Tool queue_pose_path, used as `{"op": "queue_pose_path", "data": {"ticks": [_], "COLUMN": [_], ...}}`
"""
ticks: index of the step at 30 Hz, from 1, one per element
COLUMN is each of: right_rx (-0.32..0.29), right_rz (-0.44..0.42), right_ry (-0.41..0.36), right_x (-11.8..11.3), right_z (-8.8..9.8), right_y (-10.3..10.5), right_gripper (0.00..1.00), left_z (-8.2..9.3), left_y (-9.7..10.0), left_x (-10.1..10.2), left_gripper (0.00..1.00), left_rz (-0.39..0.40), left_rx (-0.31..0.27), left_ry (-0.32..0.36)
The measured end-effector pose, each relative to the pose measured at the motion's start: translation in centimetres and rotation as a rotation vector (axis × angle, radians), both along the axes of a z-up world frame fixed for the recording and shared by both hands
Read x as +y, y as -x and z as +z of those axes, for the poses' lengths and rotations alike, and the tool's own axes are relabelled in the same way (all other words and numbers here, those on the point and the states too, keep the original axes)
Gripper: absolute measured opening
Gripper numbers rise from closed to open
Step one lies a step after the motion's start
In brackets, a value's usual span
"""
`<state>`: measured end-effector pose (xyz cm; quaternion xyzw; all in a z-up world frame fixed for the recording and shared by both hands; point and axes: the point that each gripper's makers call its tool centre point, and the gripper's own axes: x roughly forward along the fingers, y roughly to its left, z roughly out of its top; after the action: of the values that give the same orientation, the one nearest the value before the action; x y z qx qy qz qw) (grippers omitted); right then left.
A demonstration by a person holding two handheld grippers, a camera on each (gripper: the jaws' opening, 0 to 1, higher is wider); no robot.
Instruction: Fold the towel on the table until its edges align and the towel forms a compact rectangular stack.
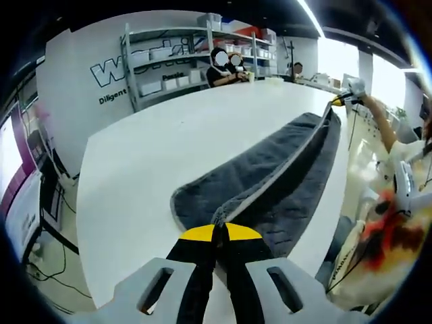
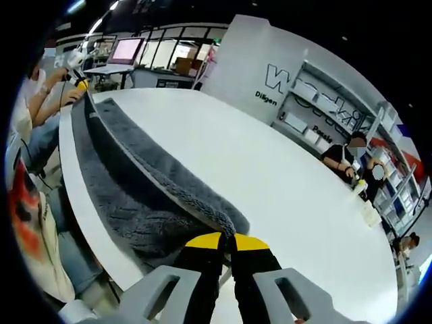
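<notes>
A dark grey towel (image 1: 283, 175) with a pale hem lies lengthwise along the near edge of the white table (image 1: 155, 142), doubled over on itself. My left gripper (image 1: 217, 233), yellow-tipped, is shut on the towel's hemmed corner. At the other end the right gripper (image 1: 341, 100) holds the opposite corner, and the hem runs taut and slightly raised between the two. In the right gripper view, the right gripper (image 2: 227, 237) is shut on the towel (image 2: 135, 196), and the left gripper (image 2: 77, 82) pinches the far end in a hand.
The table (image 2: 283, 175) stretches wide and bare beyond the towel. Two people (image 1: 224, 67) sit at its far end, in front of shelving (image 1: 169, 64) with bins. The holder's legs and patterned clothing (image 2: 30, 223) crowd the table's near edge.
</notes>
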<state>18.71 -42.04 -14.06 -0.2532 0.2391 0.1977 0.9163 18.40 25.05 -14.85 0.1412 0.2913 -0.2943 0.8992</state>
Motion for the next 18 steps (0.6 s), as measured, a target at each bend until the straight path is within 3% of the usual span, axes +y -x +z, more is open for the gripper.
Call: {"op": "queue_pose_path", "data": {"ticks": [18], "right_rx": [-0.048], "right_rz": [-0.039], "right_ry": [0.003], "right_x": [0.0], "right_z": [0.8], "right_y": [-1.4], "right_gripper": [0.01], "left_z": [0.1], "left_y": [-1.4], "left_x": [-0.2], "left_gripper": [0.03], "left_rz": [0.004], "left_rx": [0.003], "left_ry": [0.007]}}
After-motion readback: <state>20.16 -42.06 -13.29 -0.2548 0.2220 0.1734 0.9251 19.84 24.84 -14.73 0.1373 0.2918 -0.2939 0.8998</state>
